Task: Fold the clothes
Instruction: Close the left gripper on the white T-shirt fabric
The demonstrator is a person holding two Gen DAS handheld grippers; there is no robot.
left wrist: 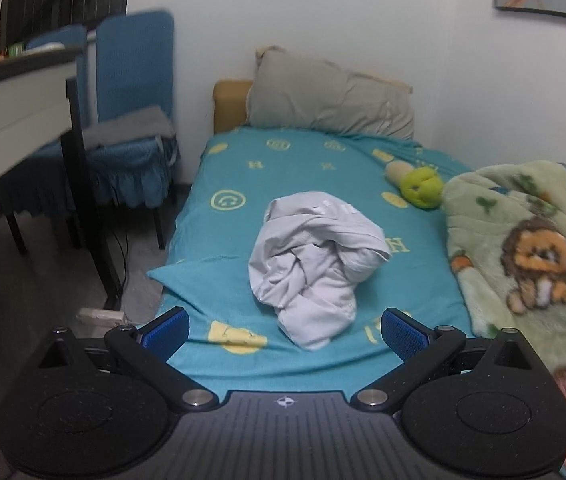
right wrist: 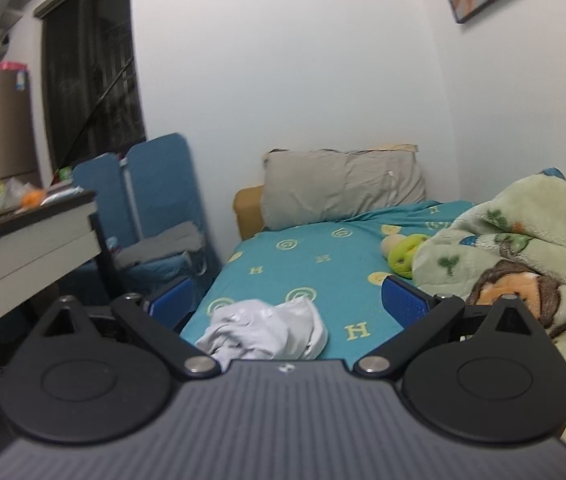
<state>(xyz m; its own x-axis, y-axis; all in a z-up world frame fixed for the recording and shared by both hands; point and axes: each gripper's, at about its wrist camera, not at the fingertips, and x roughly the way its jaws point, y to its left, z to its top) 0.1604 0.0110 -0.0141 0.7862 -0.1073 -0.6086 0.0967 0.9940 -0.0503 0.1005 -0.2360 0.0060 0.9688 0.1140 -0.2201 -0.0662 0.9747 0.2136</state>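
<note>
Left wrist view: left gripper [left wrist: 285, 330] jaws spread wide, nothing between the blue pads [left wrist: 165, 330]
Right wrist view: right gripper [right wrist: 287, 304] likewise spread wide, empty
Garment position: crumpled white garment [left wrist: 311, 264] straight ahead of left gripper, on teal sheet [left wrist: 243, 184], just past the fingertips, centred between them
Garment from right gripper: same white heap [right wrist: 267, 330] ahead and low, slightly left of centre, lower part hidden behind gripper body
Nearer hand: looks like the left, better centred and angled down onto it; hard to be sure through fisheye
Long axis: bunched, no clean axis; heap runs roughly away from left gripper, near end tapering toward the pads
Edges/collar: not identifiable in the bundle
Beside: green lion blanket [left wrist: 531, 248] right of both grippers, apart from garment; green plush toy [left wrist: 421, 188] beyond, right
Far end: grey pillow [left wrist: 331, 100]
Writing: sheet print shows "H" motifs [right wrist: 357, 330] and smiley circles; faint marks on garment unreadable
Brands: none legible
</note>
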